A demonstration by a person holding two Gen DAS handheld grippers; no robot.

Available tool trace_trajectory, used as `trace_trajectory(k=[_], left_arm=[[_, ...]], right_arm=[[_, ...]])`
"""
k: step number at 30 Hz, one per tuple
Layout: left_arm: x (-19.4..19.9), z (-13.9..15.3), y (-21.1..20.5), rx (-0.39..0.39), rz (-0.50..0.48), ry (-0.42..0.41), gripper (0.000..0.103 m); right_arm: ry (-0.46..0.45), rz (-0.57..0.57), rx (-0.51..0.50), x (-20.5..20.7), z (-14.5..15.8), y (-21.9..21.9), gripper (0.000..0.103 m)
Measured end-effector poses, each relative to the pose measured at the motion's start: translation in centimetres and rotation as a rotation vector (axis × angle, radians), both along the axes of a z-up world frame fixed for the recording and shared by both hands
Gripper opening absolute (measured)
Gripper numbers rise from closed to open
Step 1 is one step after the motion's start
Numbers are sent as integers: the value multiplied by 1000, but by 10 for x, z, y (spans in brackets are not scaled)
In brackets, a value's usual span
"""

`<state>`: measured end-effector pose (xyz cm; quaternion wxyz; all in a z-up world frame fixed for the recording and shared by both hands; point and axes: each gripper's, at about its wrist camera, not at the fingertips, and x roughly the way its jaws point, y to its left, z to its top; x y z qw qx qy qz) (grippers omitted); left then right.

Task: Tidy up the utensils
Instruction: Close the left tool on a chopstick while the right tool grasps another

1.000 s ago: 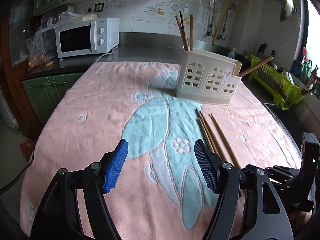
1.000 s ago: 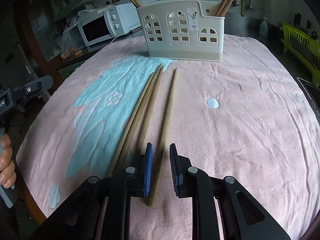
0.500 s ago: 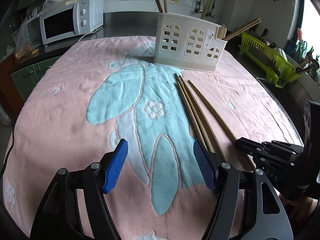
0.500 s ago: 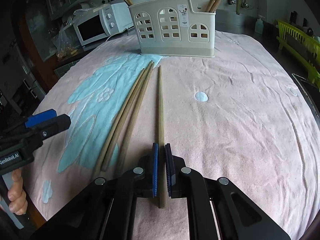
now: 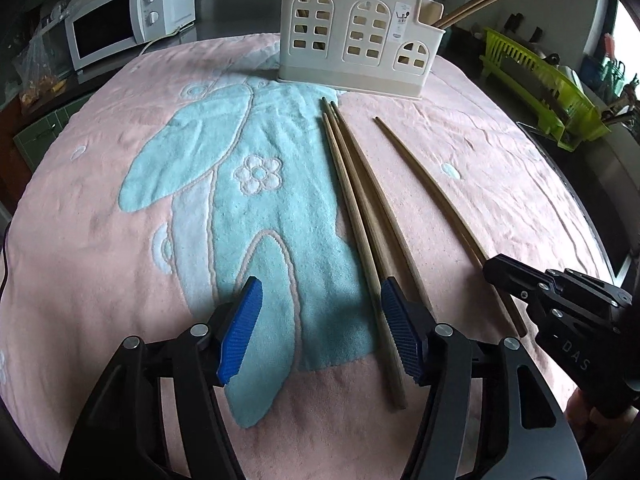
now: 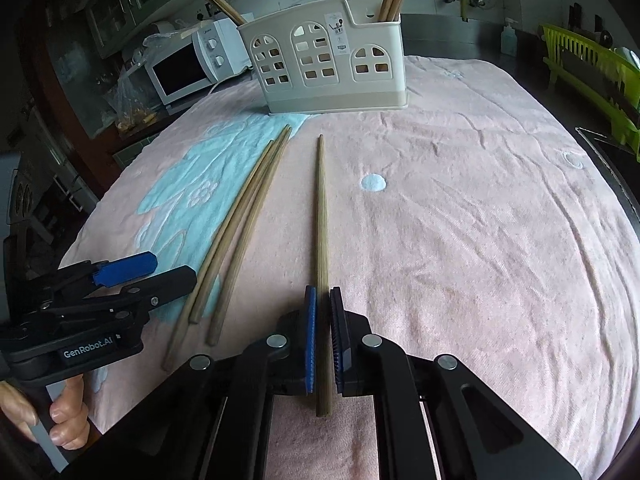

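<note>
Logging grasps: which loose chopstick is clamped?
The lone chopstick, apart from the three bunched chopsticks; the right hand-held gripper is shut on its thick end.

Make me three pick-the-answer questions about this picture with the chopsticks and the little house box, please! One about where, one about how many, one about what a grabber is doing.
1. Where does the cream plastic holder with arched windows stand?
A. At the far end of the pink towel with a blue pattern
B. On top of the microwave
C. Inside the green rack

2. How many long wooden chopsticks lie flat on the towel?
A. Two
B. Four
C. Six

3. What is the right gripper doing?
A. Hanging open above the towel
B. Shut on the lone wooden chopstick
C. Shut on the holder's rim

Answers:
1 A: the holder stands on the towel beyond the chopstick tips.
2 B: a cluster of three chopsticks lies beside the lone one.
3 B: its blue pads press the lone chopstick's sides near its thick end.
</note>
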<state>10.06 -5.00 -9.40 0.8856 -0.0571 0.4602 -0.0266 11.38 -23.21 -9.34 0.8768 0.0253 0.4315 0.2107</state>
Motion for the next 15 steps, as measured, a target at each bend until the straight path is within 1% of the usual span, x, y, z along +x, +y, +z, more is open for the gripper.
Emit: trace_trajectory(k=[4,7,9,11,14,15], left_arm=[[2,-1,-2,5,6,3,61],[2,-1,-6,25,9,1,60],[1,0,-12,60,6,-11,56],[0,1,-18,98,2,-22,54],[0,3,-18,124,11,-30,49],[0,4,-16,128,18,-30,49]], right_arm=[[7,-1,16,1,-1,-4,7],[6,2,16,1,-1,-4,7],[7,3,16,2,-2,-4,7],[8,3,18,3,-2,-4,7],[7,5,16,2,-2,-4,7],[7,6,16,2,-2,-4,7]])
